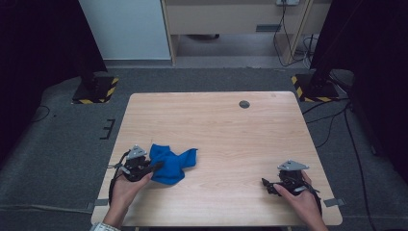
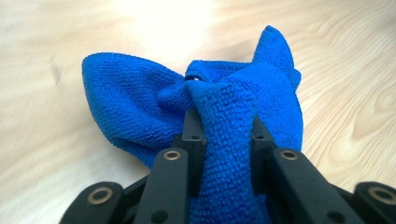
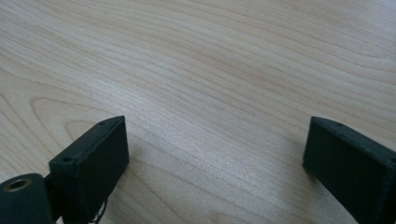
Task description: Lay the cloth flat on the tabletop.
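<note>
bare table [image 1: 231,130] ahead of my right gripper [image 3: 215,154], open passage; only the bunched blue cloth [image 1: 169,163] blocks the near-left corner.

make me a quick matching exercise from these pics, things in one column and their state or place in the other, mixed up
Things:
1. left gripper
2. right gripper
3. blue cloth
4. round dark cap

States or places:
A. bunched up on the near left part of the table
B. jaws wide apart over bare wood, nothing between them
C. set in the tabletop near the far edge
D. jaws pinching a fold of fabric

Pairs: 1-D, 2-B, 3-A, 4-C
</note>
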`<act>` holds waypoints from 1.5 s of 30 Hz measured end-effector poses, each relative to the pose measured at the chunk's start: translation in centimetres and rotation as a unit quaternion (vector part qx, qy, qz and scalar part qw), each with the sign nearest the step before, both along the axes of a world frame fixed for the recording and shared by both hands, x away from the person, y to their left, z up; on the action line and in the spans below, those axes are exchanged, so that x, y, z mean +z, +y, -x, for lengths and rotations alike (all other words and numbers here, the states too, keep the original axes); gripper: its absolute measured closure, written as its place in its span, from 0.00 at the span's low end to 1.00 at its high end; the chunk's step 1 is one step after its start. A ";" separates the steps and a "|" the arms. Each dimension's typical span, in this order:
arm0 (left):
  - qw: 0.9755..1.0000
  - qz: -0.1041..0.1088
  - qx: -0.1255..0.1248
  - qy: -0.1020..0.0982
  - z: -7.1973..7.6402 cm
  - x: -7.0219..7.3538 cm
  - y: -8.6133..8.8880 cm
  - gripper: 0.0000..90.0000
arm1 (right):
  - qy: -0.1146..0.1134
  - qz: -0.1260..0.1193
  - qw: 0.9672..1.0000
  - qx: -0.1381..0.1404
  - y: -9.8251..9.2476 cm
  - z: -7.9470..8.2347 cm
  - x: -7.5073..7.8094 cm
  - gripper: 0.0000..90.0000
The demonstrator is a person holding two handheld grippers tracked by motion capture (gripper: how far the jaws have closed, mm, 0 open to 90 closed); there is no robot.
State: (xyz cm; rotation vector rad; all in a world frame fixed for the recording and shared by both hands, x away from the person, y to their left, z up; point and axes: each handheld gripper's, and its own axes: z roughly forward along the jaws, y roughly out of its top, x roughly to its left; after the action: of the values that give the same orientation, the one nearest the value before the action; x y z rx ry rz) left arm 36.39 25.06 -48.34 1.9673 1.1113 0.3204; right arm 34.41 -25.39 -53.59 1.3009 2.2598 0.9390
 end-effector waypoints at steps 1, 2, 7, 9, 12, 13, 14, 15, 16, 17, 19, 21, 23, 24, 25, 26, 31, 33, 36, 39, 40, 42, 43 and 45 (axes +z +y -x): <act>1.000 0.004 -0.005 -0.001 -0.3 0.2 -0.5 0.83 | -0.001 0.003 1.000 0.005 0.1 0.0 0.0 0.10; 1.000 0.012 -0.008 -0.001 -0.6 0.4 -1.1 0.83 | -0.005 0.004 1.000 0.006 0.2 0.0 0.1 0.11; 0.999 0.021 -0.031 -0.011 -2.0 1.8 -4.6 0.83 | -0.016 -0.002 1.000 0.003 0.1 0.0 0.6 0.14; 0.999 0.023 -0.040 -0.017 -2.5 2.4 -6.3 0.83 | -0.023 -0.001 1.000 0.003 0.0 -0.1 0.8 0.16; 0.998 0.022 -0.055 -0.022 -3.2 3.3 -8.8 0.83 | -0.026 0.000 1.000 0.003 0.0 -0.1 0.9 0.17; 0.998 0.019 -0.058 -0.025 -3.4 3.7 -9.5 0.83 | -0.028 0.001 1.000 0.005 0.0 -0.1 1.0 0.18; 0.998 0.018 -0.060 -0.029 -3.5 4.0 -10.1 0.83 | -0.031 0.000 1.000 0.004 0.0 -0.1 1.1 0.19; 0.997 0.020 -0.065 -0.032 -3.7 4.6 -11.1 0.83 | -0.033 -0.001 0.999 0.003 0.0 -0.1 1.1 0.20; 0.997 0.019 -0.070 -0.033 -3.8 4.9 -11.8 0.83 | -0.033 -0.001 0.999 0.002 -0.1 0.0 1.2 0.20; 0.997 0.019 -0.070 -0.033 -3.8 4.9 -11.8 0.83 | -0.033 -0.001 0.999 0.002 -0.1 0.0 1.2 0.20; 0.996 0.011 -0.074 -0.039 -3.8 5.4 -12.8 0.83 | -0.038 0.001 0.999 0.001 -0.2 -0.1 1.4 0.22; 0.996 0.007 -0.077 -0.038 -3.9 5.4 -13.5 0.83 | -0.042 0.002 0.999 -0.001 -0.2 0.0 1.5 0.24; 0.996 0.000 -0.080 -0.034 -4.0 4.8 -14.2 0.83 | -0.044 0.003 0.999 -0.003 -0.2 0.0 1.6 0.25; 0.997 0.002 -0.079 -0.026 -4.0 4.1 -14.8 0.83 | -0.045 0.003 0.999 -0.006 -0.2 0.0 1.7 0.28; 0.997 0.002 -0.079 -0.026 -4.0 4.1 -14.8 0.83 | -0.045 0.003 0.999 -0.006 -0.2 0.0 1.7 0.28; 0.997 0.000 -0.079 -0.022 -4.0 3.5 -15.2 0.83 | -0.046 0.004 0.999 -0.007 -0.2 0.0 1.8 0.29; 0.997 -0.008 -0.079 -0.008 -4.1 1.2 -16.8 0.81 | -0.052 0.008 0.999 -0.008 -0.4 -0.2 2.0 0.41; 0.997 -0.016 -0.082 0.001 -3.9 -0.1 -17.6 0.80 | -0.051 0.009 0.999 -0.006 -0.4 -0.2 2.1 0.44; 0.996 -0.029 -0.086 0.004 -3.8 -1.4 -18.2 0.59 | -0.055 0.017 0.998 0.004 -0.1 -0.4 2.3 0.51; 0.996 -0.030 -0.087 0.005 -3.5 -2.1 -18.2 0.46 | -0.055 0.009 0.998 0.008 0.5 -0.8 2.6 0.58; 0.996 -0.025 -0.084 0.004 -3.3 -2.0 -18.0 0.40 | -0.057 0.011 0.998 0.011 0.7 -1.0 2.8 0.60; 0.996 -0.015 -0.084 0.001 -3.0 -1.6 -17.4 0.33 | -0.064 0.012 0.998 0.013 1.2 -1.5 3.2 0.66; 0.997 -0.010 -0.082 -0.005 -2.8 -1.2 -17.0 0.32 | -0.066 0.008 0.998 0.018 1.5 -1.8 3.3 0.69; 0.996 0.001 -0.079 -0.027 -2.5 0.0 -15.8 0.31 | -0.063 -0.007 0.998 0.026 2.5 -3.0 3.5 0.76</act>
State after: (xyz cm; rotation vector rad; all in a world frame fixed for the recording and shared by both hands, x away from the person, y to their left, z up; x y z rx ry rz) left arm 38.86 9.28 -48.36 2.0178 0.9146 0.2859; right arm 37.39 -22.87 -50.05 1.1596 2.2025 1.0270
